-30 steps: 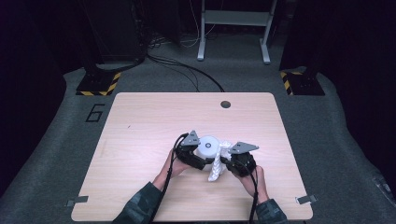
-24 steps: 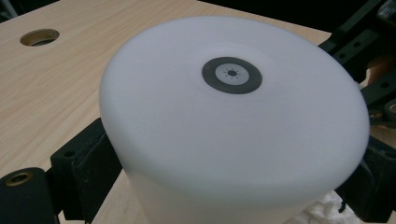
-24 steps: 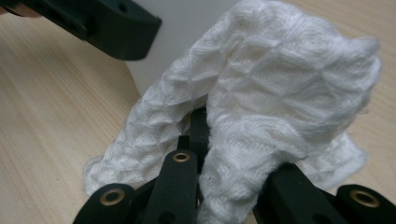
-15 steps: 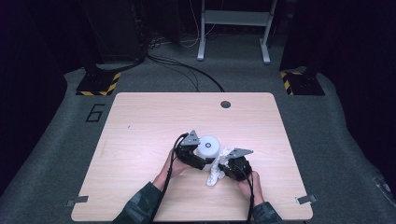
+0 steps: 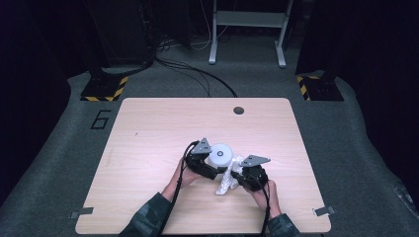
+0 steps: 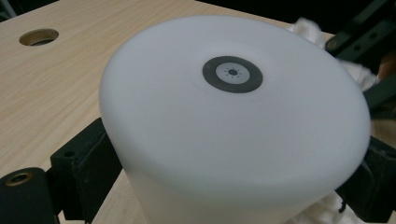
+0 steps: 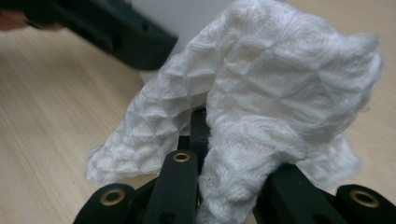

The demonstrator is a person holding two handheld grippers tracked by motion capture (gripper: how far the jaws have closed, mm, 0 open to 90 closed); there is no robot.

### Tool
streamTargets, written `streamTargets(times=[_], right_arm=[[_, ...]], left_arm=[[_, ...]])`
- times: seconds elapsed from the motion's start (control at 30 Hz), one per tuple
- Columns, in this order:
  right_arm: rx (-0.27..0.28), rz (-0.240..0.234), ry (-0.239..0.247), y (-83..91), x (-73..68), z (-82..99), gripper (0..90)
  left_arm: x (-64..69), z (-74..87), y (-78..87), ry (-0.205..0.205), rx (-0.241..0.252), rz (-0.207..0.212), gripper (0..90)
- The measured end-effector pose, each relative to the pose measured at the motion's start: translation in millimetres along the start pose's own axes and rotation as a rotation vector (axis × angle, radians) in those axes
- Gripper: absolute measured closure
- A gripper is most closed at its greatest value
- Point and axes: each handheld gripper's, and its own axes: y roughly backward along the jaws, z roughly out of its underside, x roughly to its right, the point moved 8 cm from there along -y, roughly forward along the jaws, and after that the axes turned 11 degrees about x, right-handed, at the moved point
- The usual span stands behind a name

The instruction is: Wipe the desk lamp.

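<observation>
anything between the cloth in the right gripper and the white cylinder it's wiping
Nothing visible does. The right gripper is shut on the white cloth, which lies right beside the white cylinder clamped in the left gripper; whether cloth and cylinder touch is unclear.

Both forearms low over the table, left gripper (image 5: 210,159) clamped, right gripper (image 5: 242,178) apparently pinched tight

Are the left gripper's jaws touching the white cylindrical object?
Touching. The left gripper view shows the left gripper with black jaws pressed against both sides of the white cylindrical object.
</observation>
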Motion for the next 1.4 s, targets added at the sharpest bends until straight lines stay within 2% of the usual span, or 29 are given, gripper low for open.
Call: streamTargets(times=[0.13, 0.2, 0.4, 0.47, 0.57, 0.73, 0.8, 0.93, 1.07, 1.23, 1.3, 1.4], right_arm=[[-0.014, -0.013, -0.007, -6.5, -6.7, 12.0, 83.0], [-0.013, -0.021, -0.024, -6.6, -11.3, 12.3, 83.0], [0.001, -0.08, -0.028, -9.6, -29.9, 11.0, 82.9], [0.004, -0.079, -0.032, -11.9, -31.6, 11.0, 83.0], [-0.005, -0.093, -0.032, -10.1, -26.2, 12.9, 83.1], [0.013, -0.037, -0.06, -5.1, -4.2, 10.4, 83.1], [0.015, -0.022, -0.055, -4.5, 4.5, 6.2, 83.1], [0.032, 0.005, -0.061, -4.4, 18.7, -7.6, 83.1], [0.063, 0.026, -0.04, -3.8, 31.2, -27.2, 83.1], [0.132, 0.036, -0.011, -3.0, 39.7, -57.7, 83.1], [0.142, 0.039, -0.011, -4.4, 41.4, -64.0, 83.2], [0.115, 0.041, -0.009, -12.9, 43.8, -62.2, 83.2]], left_arm=[[-0.5, 0.2, 0.0, 0.001, 0.0, -0.005, 7.8], [-0.3, 0.0, -0.6, 0.005, 0.007, -0.001, 7.7], [-0.5, 0.4, 0.2, 0.005, -0.001, 0.004, 7.7], [-0.9, 0.6, 0.4, 0.004, -0.002, 0.007, 7.7], [-0.9, 0.5, 0.4, 0.003, -0.001, 0.006, 7.8], [-1.0, 0.7, 0.5, 0.001, -0.002, 0.007, 7.8], [-1.2, 0.8, 0.7, 0.001, -0.004, 0.008, 7.8], [-0.6, 1.0, 0.4, 0.009, -0.002, 0.009, 7.7], [-0.5, 1.0, 0.3, 0.011, 0.002, 0.012, 7.7], [-0.6, 1.2, 0.0, 0.011, 0.003, 0.011, 7.7], [-0.8, 1.2, 0.0, 0.01, 0.003, 0.01, 7.7], [-0.6, 1.2, -0.3, 0.013, 0.007, 0.012, 7.7]])
